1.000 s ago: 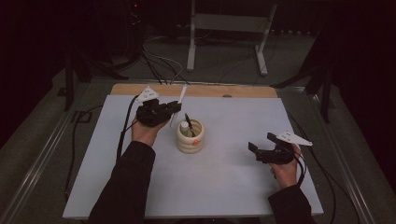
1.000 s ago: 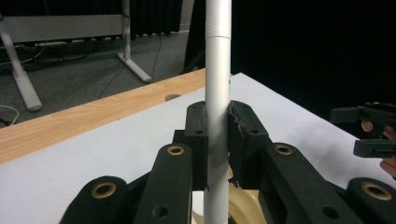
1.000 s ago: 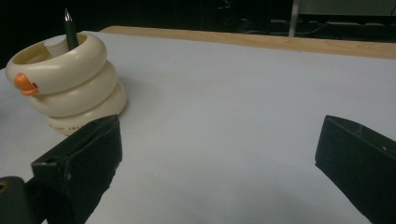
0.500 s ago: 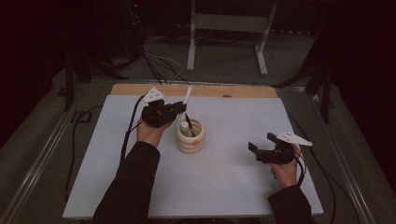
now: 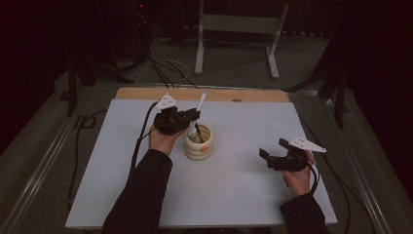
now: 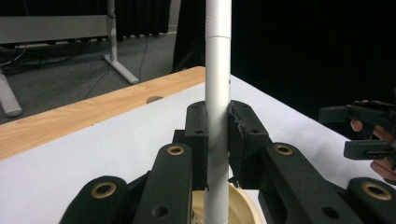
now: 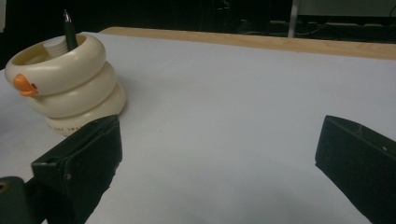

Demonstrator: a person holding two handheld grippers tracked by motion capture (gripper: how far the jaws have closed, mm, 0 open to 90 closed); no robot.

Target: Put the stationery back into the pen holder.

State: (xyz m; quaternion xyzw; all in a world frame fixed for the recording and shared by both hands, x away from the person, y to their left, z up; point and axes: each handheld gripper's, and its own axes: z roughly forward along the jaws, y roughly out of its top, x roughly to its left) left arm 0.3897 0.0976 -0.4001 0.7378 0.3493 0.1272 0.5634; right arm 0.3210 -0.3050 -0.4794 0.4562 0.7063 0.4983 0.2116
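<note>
My left gripper (image 5: pixel 191 117) (image 6: pixel 217 135) is shut on a white pen (image 5: pixel 201 100) (image 6: pixel 217 84), which stands nearly upright between the pads. The pen's lower end dips into a cream ringed holder (image 5: pixel 198 146) (image 6: pixel 243 210) (image 7: pixel 70 88) with a small orange beak on its side. A dark pen (image 5: pixel 197 131) (image 7: pixel 69 30) stands in the holder too. My right gripper (image 5: pixel 272 148) (image 7: pixel 219 154) rests on the mat to the right of the holder, open, with nothing between its black jaws. It also appears at the right edge of the left gripper view, as the right gripper (image 6: pixel 369 133).
A white mat (image 5: pixel 243 195) covers the table, with a wooden strip (image 5: pixel 253 95) along its far edge. Cables (image 5: pixel 141 141) trail from the left gripper across the mat's left part. A metal stand (image 5: pixel 238 29) is on the floor beyond the table.
The left hand has shifted a little to the right with the white pen, bringing its lower end over and into the holder. The right hand has kept still.
</note>
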